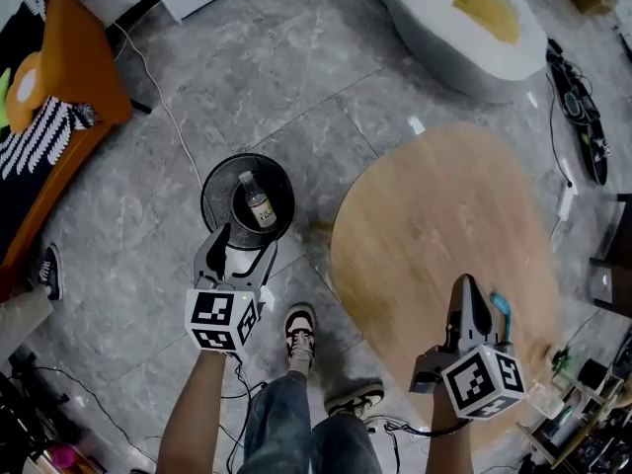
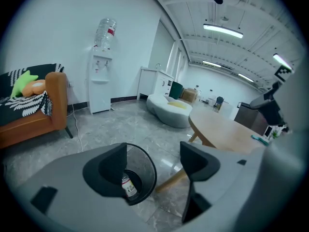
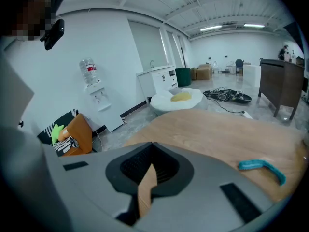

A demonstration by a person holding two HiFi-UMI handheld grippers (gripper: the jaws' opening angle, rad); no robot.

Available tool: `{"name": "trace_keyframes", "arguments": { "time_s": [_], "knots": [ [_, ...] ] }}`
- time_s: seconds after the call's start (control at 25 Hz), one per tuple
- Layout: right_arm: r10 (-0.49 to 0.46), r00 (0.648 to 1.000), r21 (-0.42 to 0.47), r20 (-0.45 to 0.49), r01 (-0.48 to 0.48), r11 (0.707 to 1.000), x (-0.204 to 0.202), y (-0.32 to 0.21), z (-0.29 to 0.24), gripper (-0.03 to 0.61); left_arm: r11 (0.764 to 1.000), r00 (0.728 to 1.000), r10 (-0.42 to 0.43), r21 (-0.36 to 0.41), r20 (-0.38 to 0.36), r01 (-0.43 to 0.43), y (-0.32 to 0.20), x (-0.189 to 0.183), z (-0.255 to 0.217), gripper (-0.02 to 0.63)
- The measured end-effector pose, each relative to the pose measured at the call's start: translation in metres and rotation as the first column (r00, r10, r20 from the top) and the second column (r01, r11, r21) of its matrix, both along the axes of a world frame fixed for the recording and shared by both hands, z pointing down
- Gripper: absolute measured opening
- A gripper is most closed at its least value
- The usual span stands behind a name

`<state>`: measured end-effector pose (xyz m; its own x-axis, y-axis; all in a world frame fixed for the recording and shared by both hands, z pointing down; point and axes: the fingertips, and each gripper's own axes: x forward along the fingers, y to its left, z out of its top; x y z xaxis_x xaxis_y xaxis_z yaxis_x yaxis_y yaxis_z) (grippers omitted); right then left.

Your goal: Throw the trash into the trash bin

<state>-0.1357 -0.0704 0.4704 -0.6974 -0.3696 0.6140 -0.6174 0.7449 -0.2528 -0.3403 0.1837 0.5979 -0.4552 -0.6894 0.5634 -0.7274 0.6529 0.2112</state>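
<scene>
**Bottle in bin, both my grippers empty**

The clear plastic bottle [image 1: 259,203] with a white cap and pale label lies tilted inside the black round mesh trash bin [image 1: 212,192] on the grey marble-pattern floor. My left gripper [image 1: 230,253] hangs just over the near rim. Its jaws stand apart with nothing between the pads.

In the left gripper view [image 2: 152,166] the bin [image 2: 144,159] shows through the gap. The left jaw covers most of the bottle [image 2: 129,187], so only the lower label shows. There is dark print on the label, maybe a short word, too small to read.

My right gripper [image 1: 466,289] is over the round light-wood table [image 1: 444,205], well apart from the bin. In the right gripper view [image 3: 147,174] the jaws are closed together on nothing, and only a thin slit of tabletop [image 3: 227,129] shows between them.

A small teal object [image 1: 501,308] lies on the table just beside that gripper. It is curved and flat in the right gripper view [image 3: 261,167], and I can't tell what it is.

No readable writing anywhere else:
- The white water dispenser [image 2: 100,81] carries an upturned jug with a red label, its text illegible.
- The orange leather sofa [image 1: 84,62], with a black-and-white striped throw, is cut off at the left edge.
- The pale grey beanbag seat [image 1: 444,28] with a yellow cushion is cut off at the top.
- The black cables [image 1: 578,107] on the floor are blurry.
- My black-and-white sneakers [image 1: 299,332] and jeans show at the bottom of the head view, partly behind the left marker cube.
</scene>
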Motion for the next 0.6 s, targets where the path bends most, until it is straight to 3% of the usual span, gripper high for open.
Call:
{"name": "trace_keyframes", "arguments": {
  "time_s": [0.16,0.44,0.6],
  "knots": [
    [0.032,0.999,0.014,0.022,-0.033,0.999,0.024,-0.003,-0.013,0.002,0.999,1.000,0.007,0.032,-0.017,-0.007,-0.011,0.017,-0.019,0.334],
    [0.143,0.988,0.002,0.060,-0.143,0.990,0.089,-0.012,-0.042,0.002,0.984,0.984,0.174,0.031,0.036,-0.175,-0.051,0.070,-0.074,0.337],
    [0.194,0.980,0.004,0.051,-0.195,0.981,0.147,-0.025,-0.059,0.002,0.973,0.972,0.230,0.027,0.044,-0.231,-0.079,0.113,-0.097,0.336]
  ]
}}
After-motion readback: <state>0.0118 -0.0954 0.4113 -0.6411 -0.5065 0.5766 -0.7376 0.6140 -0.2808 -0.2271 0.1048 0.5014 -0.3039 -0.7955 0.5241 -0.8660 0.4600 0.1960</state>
